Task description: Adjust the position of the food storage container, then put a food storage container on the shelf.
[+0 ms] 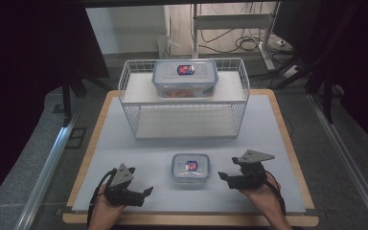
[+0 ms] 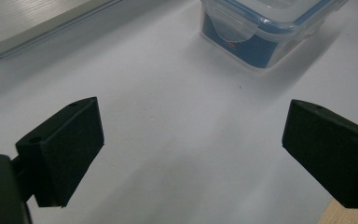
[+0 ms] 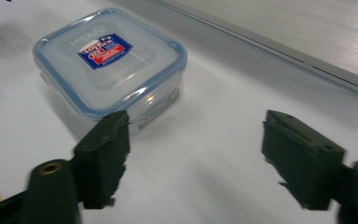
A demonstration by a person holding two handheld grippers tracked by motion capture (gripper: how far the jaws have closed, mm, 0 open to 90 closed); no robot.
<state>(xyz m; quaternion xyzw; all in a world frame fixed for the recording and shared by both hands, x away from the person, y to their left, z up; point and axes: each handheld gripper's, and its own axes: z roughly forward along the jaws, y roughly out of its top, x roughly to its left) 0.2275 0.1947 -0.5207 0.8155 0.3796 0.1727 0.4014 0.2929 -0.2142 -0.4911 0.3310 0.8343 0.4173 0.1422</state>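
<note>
A small clear box with a blue-rimmed lid and a red-and-blue label (image 1: 190, 168) stands on the white mat near the table's front middle. It also appears in the left gripper view (image 2: 261, 32) and the right gripper view (image 3: 107, 60). My left gripper (image 1: 141, 182) rests to its left, jaws wide apart over bare mat (image 2: 191, 144). To the box's right my right gripper (image 1: 227, 168) points toward it. Its jaws stand open with nothing between them (image 3: 196, 154), and the box lies just beyond the left jaw.
A white wire rack (image 1: 184, 120) stands at the back of the mat, with a larger lidded box (image 1: 185, 78) on its top shelf. The rack's base edge (image 3: 307, 42) runs behind the small box. The wooden board's edge (image 1: 191, 219) borders the mat in front.
</note>
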